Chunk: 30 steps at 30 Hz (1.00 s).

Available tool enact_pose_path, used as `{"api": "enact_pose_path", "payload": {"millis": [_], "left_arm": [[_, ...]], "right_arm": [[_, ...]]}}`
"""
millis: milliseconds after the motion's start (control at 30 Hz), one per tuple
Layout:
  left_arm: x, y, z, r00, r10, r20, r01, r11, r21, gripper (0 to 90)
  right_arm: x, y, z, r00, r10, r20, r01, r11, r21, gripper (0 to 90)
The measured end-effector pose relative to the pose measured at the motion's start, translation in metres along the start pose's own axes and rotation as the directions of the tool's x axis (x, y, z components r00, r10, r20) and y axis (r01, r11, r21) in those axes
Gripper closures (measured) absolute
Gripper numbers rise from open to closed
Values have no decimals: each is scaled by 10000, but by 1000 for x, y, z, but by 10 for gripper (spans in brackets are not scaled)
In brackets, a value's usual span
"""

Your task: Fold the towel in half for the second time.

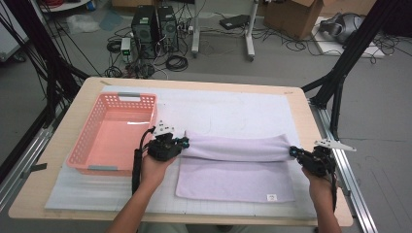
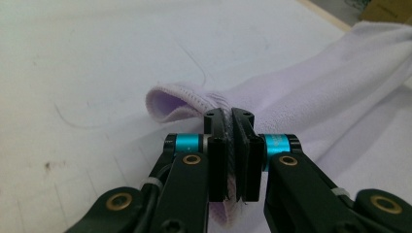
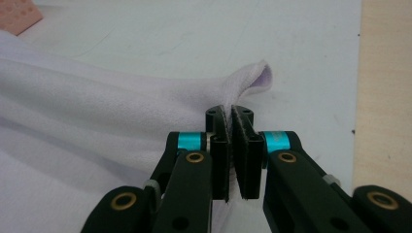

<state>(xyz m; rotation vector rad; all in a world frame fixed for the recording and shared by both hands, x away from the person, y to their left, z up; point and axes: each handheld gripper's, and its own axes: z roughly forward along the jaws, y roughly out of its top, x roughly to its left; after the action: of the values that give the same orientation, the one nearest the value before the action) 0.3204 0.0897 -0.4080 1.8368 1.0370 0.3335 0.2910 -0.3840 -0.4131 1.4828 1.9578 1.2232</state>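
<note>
Lavender towel (image 1: pixel 235 170) spread on the white mat (image 1: pixel 228 109) at the near middle of the table (image 1: pixel 77 104), far edge lifted and folded toward the near side, forming a long raised roll from left to right. Left gripper (image 1: pixel 183 143) at the roll's left end, jaws pressed together on the towel's corner; in the left gripper view (image 2: pixel 232 160), cloth pinched between the two black pads, a loop of hem curling up just beyond the tips. Right gripper (image 1: pixel 293 152) at the roll's right end, likewise clamped on the opposite corner; in the right gripper view (image 3: pixel 232 160), fabric squeezed between the pads, a small fold of hem standing up just past them. Near half of the towel flat on the mat, a small white label (image 1: pixel 271 197) at its near right corner. Pink perforated basket (image 1: pixel 94 133) on the left part of the table, just beside the left gripper, apart from the towel.
</note>
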Motion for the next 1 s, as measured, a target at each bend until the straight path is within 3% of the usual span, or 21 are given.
{"api": "enact_pose_path", "payload": {"millis": [200, 300, 333, 367, 400, 500, 600, 733, 800, 900, 933, 1000], "left_arm": [[-5, -19, -5, 9998, -133, 159, 127, 9993, 363, 850], [-3, -22, -4, 9997, -181, 149, 172, 9980, 613, 824], [-1, -20, -2, 9997, -263, -7, 263, 9976, 644, 762], [2, -17, 0, 9988, -455, -164, 465, 9967, 665, 642], [6, -14, 1, 9981, -577, -224, 591, 9961, 652, 562], [15, -4, 9, 9966, -775, -280, 792, 9945, 685, 465], [20, 1, 22, 9963, -811, -299, 833, 9933, 796, 430], [22, 5, 36, 9951, -949, -272, 961, 9943, 471, 467], [21, 6, 43, 9958, -840, -365, 863, 9939, 687, 491], [23, 6, 51, 9930, -1045, -550, 1097, 9889, 1006, 543], [23, 6, 53, 9929, -1021, -611, 1090, 9864, 1234, 610], [22, 4, 55, 9935, -938, -641, 1027, 9827, 1539, 776]], "right_arm": [[9, -20, -10, 9999, -156, -30, 157, 9994, 308, 864], [9, -24, -11, 9999, -63, -145, 69, 9992, 390, 860], [9, -23, -10, 9997, -3, -233, 15, 9988, 486, 838], [8, -21, -8, 9996, 28, -276, -12, 9982, 607, 783], [8, -17, -7, 9996, 128, -245, -112, 9979, 636, 684], [6, 0, -5, 9991, 420, 107, -424, 9985, 348, 586], [3, 17, 7, 9987, 298, 422, -323, 9977, 590, 542], [2, 27, 31, 9977, 424, 527, -484, 9918, 1185, 516], [1, 28, 43, 9968, 388, 706, -495, 9863, 1575, 513], [-1, 25, 56, 9950, 323, 947, -523, 9748, 2170, 509], [-2, 25, 57, 9941, 320, 1037, -542, 9741, 2197, 514], [-3, 24, 57, 9934, 251, 1119, -478, 9776, 2048, 609]]}}
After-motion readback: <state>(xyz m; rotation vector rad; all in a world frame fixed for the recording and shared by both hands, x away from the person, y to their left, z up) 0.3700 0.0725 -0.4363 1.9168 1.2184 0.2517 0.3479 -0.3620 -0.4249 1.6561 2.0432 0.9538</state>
